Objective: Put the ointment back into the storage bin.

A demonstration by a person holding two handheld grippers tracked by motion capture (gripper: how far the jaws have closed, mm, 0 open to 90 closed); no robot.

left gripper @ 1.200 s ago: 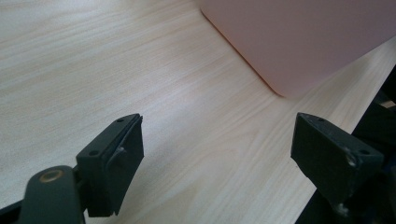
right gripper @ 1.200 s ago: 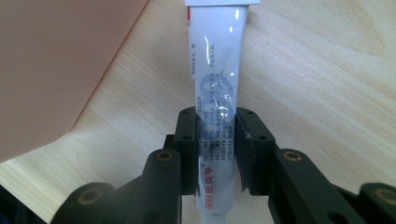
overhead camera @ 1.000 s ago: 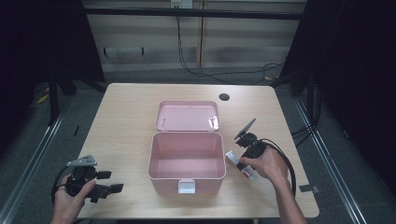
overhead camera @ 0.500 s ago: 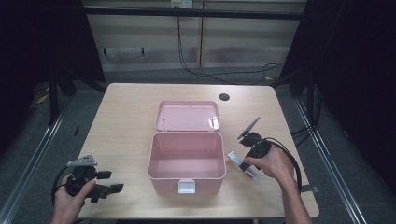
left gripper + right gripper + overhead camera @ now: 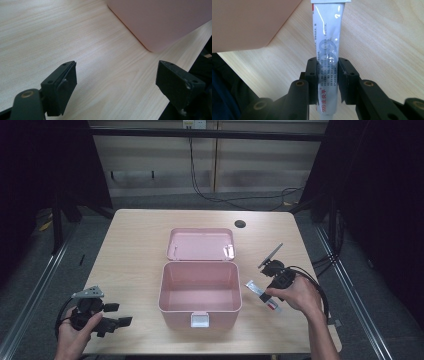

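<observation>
Right gripper (image 5: 327,75) clamped on tube (image 5: 327,47); left gripper (image 5: 125,85) open, empty. Could squeeze paste out, or snag box (image 5: 199,292) wall beside fingers (image 5: 312,75).

One pink box (image 5: 199,292), one tube (image 5: 327,50)

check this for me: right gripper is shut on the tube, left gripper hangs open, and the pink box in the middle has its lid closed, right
Not quite: the pink box is open, its lid laid back, as the high view shows. The rest holds: right gripper shut on the tube, left gripper open.
</observation>
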